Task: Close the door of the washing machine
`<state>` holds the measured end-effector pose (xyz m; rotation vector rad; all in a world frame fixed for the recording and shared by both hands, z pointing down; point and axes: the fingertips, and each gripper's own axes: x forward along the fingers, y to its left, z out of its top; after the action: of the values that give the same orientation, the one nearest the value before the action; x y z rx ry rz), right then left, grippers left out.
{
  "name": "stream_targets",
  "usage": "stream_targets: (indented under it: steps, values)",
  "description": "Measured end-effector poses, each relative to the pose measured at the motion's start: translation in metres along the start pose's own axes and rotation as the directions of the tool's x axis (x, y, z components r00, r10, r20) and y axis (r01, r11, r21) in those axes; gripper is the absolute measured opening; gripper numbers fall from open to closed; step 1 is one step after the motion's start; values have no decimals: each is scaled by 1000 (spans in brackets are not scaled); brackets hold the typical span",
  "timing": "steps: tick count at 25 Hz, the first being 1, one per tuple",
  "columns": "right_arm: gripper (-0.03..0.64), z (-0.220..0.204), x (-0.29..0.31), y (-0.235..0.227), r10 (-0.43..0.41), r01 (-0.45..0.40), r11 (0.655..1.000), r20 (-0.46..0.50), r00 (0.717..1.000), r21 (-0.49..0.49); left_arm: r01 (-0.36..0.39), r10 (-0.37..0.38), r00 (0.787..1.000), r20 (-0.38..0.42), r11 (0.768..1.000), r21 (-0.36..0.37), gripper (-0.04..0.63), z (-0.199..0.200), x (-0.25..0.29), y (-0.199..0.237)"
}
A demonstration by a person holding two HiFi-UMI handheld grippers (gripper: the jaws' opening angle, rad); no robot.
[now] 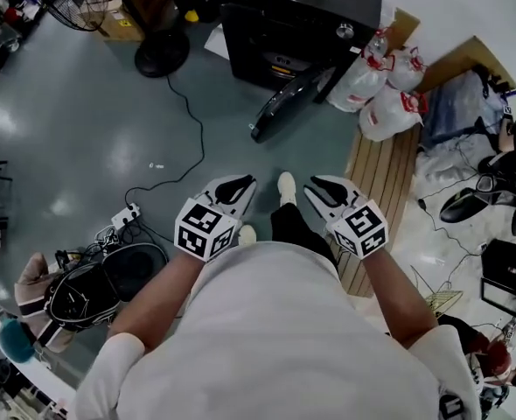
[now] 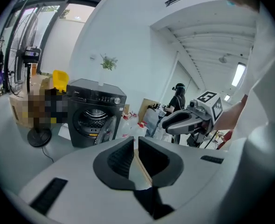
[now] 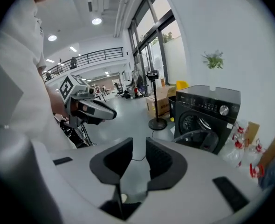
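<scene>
The washing machine (image 1: 302, 24) stands at the far edge of the floor (image 1: 109, 129), well apart from both claws. Its door (image 1: 284, 103) hangs open. The left claw (image 1: 233, 186) is held with only a narrow slit between its jaws, and the right claw (image 1: 326, 186) is held wider apart. Both are empty. The machine should first be approached. The door's outer face should then be pushed near its free edge until latched, and the cable (image 1: 192, 121) stepped over.
</scene>
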<state>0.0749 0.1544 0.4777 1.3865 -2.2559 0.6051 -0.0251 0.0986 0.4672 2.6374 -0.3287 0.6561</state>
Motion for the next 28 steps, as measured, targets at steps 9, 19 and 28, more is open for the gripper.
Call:
stream_targets:
  steps: [9,19,28]
  values:
    - [110,44,65,-116,138,-167,950,-125,982,-263,-113,117,992,48,990,-83,21,70,47,48]
    - [132,20,154,-210,178,-349,764,-343,922,-542,-224,241,966,97,962,-159,21,105,80,73]
    - [147,-22,221,-246,80,-511,508,-552,830,-694,-210,234,966,108,958,-193,21,110,75,92]
